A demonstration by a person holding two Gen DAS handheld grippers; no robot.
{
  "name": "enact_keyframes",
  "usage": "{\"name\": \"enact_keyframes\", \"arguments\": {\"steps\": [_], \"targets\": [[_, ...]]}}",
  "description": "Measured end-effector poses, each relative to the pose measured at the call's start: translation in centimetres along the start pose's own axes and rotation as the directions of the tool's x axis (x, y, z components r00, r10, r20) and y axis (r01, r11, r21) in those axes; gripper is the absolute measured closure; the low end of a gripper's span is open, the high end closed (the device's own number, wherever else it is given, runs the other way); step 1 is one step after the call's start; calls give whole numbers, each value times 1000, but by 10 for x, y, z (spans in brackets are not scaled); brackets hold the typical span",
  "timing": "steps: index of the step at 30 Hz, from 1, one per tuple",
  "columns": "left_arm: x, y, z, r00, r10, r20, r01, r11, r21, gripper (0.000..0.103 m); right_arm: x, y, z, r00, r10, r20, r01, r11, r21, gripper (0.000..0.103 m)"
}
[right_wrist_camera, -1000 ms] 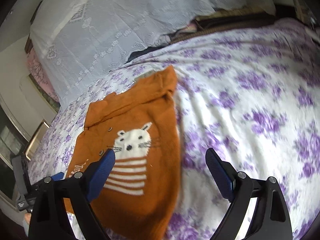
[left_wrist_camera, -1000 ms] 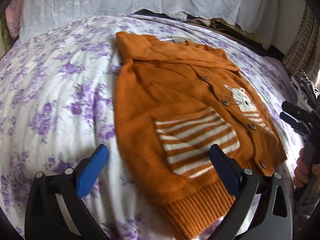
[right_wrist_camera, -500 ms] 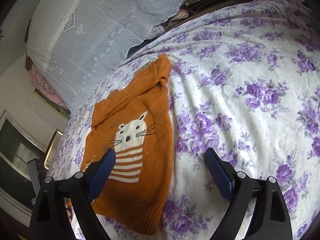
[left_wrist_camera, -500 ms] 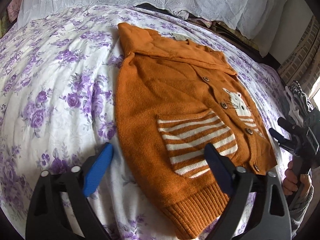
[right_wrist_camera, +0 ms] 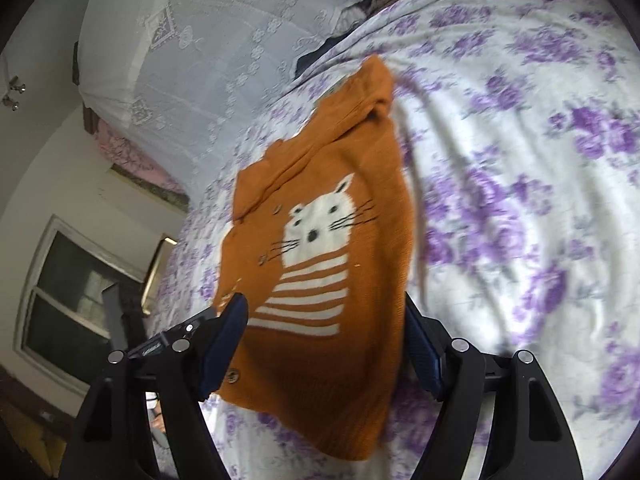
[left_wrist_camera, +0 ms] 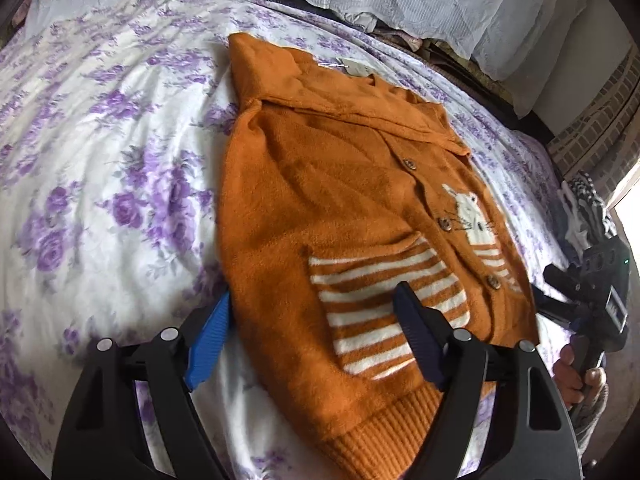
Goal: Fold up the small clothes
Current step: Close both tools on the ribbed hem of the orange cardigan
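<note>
**Closing in on the cardigan's hem corners**

Lying buttoned and face up on the bed (left_wrist_camera: 100,168), the orange cardigan (left_wrist_camera: 320,200) has its sleeves tucked in and its ribbed hem nearest both cameras. At the cardigan's left hem side, the left hand-held gripper (left_wrist_camera: 310,334) is spread wide, straddling the side edge and holding nothing. The right hand-held gripper (right_wrist_camera: 326,344) is likewise wide open and empty, bracketing the other hem side. A lace cover (right_wrist_camera: 224,40) lies beyond the cardigan's collar. This looks like the approach before a fold; next, each gripper likely needs to pinch its hem corner.
</note>
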State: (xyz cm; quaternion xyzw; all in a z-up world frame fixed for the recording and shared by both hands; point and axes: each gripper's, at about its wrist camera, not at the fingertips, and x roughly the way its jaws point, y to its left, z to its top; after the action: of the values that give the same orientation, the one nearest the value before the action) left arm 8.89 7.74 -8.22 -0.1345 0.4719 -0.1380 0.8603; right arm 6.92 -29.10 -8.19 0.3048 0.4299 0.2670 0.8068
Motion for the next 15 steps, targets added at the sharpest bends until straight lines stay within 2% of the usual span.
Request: {"name": "enact_keyframes", "arguments": {"steps": [2,3,4,7,12,15], "targets": [[-2,1,-2,999,-39,-4,39,999,1,29,-1,2,-2,1000,15,-4,-15,1000,-3,28],[-4,1,-4,998,-64,-12,64,998,4,31,-1,2,-2,1000,17,-5,-17,1000,-2,32],[-6,1,-7,995,-94,-20,94,995,8,34,-2,1,-3,1000,10,-5,-9,1000,2,39],[-8,3,-13,993,-114,-27,115,993,9,37,-3,-3,-6,1000,-29,-11,29,1000,10,56],[-4,3,-14,992,-122,-43,122,992,10,37,1,-1,-8,997,-71,-24,71,997,-21,58],[-6,-6,-23,986,-157,-62,160,986,47,37,1,1,-11,997,-72,-26,71,997,-39,58]]}}
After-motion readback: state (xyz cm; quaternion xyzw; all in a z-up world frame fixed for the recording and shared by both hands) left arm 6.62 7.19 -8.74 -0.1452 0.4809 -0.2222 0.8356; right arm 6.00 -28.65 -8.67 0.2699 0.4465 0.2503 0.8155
